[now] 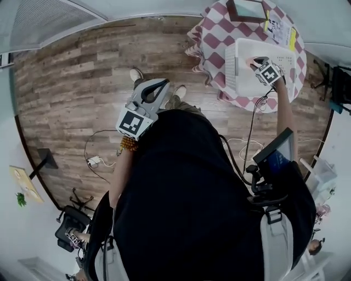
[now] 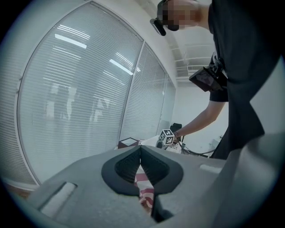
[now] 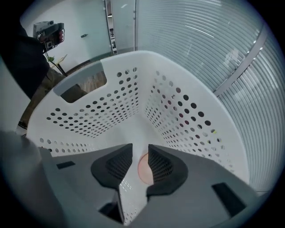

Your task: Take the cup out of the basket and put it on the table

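Note:
A white perforated basket [image 1: 241,68] stands on the round table with the red-and-white checked cloth [image 1: 214,38]. My right gripper [image 1: 259,65] points down into it. In the right gripper view the jaws [image 3: 140,153] stand open inside the basket [image 3: 111,111], and a round pinkish cup [image 3: 143,169] shows low in the gap between the pads, untouched. My left gripper [image 1: 163,83] hangs over the wooden floor, left of the table; its pads [image 2: 140,151] meet with nothing between them. From the left gripper view the right gripper's marker cube [image 2: 166,137] shows far off.
A dark framed box [image 1: 247,10] and a printed sheet [image 1: 281,30] lie at the table's far side. Cables and a power strip [image 1: 94,161] trail on the wooden floor [image 1: 82,82]. An office chair [image 1: 71,222] stands lower left. Blinds [image 2: 80,98] cover the windows.

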A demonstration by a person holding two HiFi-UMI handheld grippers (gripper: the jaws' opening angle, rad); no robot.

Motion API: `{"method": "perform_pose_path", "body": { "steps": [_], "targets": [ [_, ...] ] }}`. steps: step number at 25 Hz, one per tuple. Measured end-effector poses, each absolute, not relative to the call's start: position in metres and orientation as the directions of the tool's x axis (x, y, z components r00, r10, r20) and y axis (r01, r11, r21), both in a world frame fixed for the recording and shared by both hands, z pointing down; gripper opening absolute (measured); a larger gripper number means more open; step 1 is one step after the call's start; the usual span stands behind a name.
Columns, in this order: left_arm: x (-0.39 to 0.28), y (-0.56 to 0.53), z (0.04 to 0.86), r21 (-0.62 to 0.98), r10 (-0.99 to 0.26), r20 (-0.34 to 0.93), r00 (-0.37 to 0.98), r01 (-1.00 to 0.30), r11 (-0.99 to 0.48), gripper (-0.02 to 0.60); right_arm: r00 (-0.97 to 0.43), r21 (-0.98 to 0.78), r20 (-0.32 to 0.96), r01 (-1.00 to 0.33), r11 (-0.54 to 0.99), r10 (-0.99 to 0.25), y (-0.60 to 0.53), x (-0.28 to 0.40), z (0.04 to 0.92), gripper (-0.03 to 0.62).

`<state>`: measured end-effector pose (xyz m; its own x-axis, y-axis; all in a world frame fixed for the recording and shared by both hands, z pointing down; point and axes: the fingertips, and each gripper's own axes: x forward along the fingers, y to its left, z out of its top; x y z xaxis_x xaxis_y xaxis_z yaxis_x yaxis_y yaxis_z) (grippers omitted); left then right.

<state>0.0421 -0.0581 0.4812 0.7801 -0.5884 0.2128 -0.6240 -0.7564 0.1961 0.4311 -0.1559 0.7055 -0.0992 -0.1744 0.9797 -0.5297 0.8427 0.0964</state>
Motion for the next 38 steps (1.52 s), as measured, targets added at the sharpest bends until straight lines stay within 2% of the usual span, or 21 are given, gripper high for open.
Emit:
{"method": "perform_pose_path", "body": {
  "steps": [9, 17, 26, 31, 38],
  "targets": [
    [0.033, -0.058, 0.478, 0.192, -0.606, 0.268, 0.749, -0.658, -0.728, 0.006, -0.064, 0.054, 0.993, -0.534, 0.844, -0.104, -0.149, 0.436, 0.728, 0.115],
    [0.037, -0.063, 0.48, 0.19, -0.615, 0.256, 0.746, -0.662, -0.725, 0.006, -0.038, 0.021, 0.998, -0.558, 0.83, -0.05, -0.141, 0.451, 0.747, 0.114],
    [0.034, -0.063, 0.484, 0.195, -0.616, 0.253, 0.746, -0.663, -0.723, 0.006, -0.029, 0.016, 0.999, -0.548, 0.836, -0.038, -0.142, 0.444, 0.758, 0.076],
    [0.03, -0.058, 0.486, 0.202, -0.619, 0.25, 0.744, -0.666, -0.718, 0.006, -0.013, 0.035, 0.999, -0.547, 0.836, -0.05, -0.14, 0.446, 0.759, 0.031],
    [0.031, -0.057, 0.485, 0.196, -0.607, 0.266, 0.749, -0.658, -0.727, 0.006, 0.016, 0.059, 0.998, -0.557, 0.829, -0.061, -0.141, 0.448, 0.756, 0.028]
  ]
}}
